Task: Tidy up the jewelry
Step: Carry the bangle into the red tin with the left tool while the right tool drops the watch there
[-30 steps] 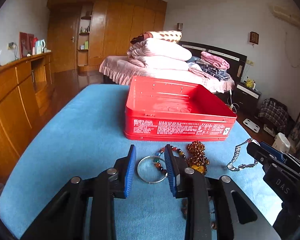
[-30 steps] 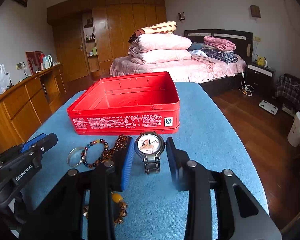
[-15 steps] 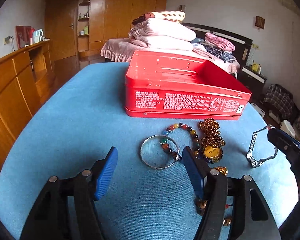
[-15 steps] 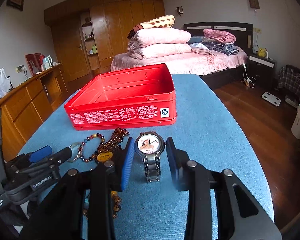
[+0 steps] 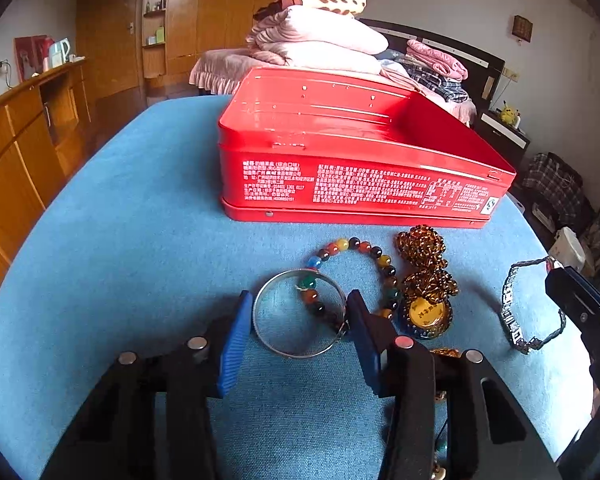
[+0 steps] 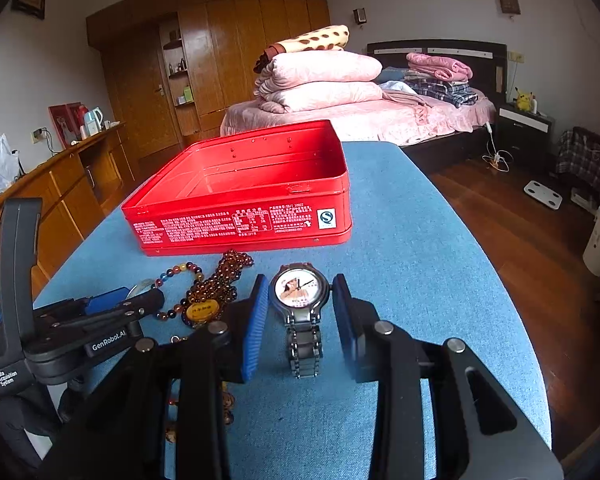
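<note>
Left wrist view: silver bangle is lying flat on the blue tabletop, overlapping a multicoloured bead bracelet. Amber bead necklace with gold pendant is lying just right of them, open red tin behind. Left gripper is angling down over the bangle; jaws have just been closing, now sitting half-wide with the bangle between the blue pads, right pad at its rim, grip not confirmed.

Right wrist view: wristwatch with silver case and metal link band is sitting face-up in front of the tin. Right gripper is angling down, fingers narrow, flanking the watch case; pads look touching or nearly so, can't tell if it's clamped.
</note>
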{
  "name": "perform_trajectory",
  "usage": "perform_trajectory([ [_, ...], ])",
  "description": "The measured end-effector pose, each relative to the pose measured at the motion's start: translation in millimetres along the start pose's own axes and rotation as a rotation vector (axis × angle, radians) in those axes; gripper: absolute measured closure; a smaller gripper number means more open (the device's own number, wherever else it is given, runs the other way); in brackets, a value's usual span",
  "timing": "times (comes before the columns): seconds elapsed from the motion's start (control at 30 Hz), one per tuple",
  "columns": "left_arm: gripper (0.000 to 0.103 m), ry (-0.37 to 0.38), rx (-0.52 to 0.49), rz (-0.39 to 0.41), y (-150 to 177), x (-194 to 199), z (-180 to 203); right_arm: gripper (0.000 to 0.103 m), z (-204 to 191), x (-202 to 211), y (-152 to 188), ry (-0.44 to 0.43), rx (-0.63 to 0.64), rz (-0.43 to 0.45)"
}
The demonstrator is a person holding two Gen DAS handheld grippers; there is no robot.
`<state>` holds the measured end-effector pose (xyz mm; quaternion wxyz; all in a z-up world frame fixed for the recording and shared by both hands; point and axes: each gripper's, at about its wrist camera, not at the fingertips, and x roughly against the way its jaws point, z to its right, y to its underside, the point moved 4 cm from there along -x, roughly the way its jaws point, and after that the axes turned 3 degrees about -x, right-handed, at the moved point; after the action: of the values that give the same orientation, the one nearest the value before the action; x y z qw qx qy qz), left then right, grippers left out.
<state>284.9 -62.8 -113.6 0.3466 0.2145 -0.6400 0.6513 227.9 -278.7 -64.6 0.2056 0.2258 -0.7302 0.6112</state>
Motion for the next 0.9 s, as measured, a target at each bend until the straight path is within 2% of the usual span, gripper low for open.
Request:
perform_trajectory([
  [0.1,0.055,-0.003,0.02,0.066,0,14,-4,0.072,0,2,0,0.003,0.003,0.01],
  [0.27,0.055,-0.05,0.012,0.173,-7,40,-8,0.072,-1,7,-4,0.009,0.003,0.04],
  [0.6,0.055,-0.057,0.009,0.231,-27,53,-2,0.072,-9,10,-23,-0.006,0.023,0.075],
  [0.7,0.055,-0.05,0.003,0.25,-36,56,2,0.072,-10,14,-38,-0.023,0.024,0.101],
  [0.9,0.055,-0.048,-0.018,0.328,-76,64,9,0.072,-12,13,-84,-0.032,0.023,0.167],
])
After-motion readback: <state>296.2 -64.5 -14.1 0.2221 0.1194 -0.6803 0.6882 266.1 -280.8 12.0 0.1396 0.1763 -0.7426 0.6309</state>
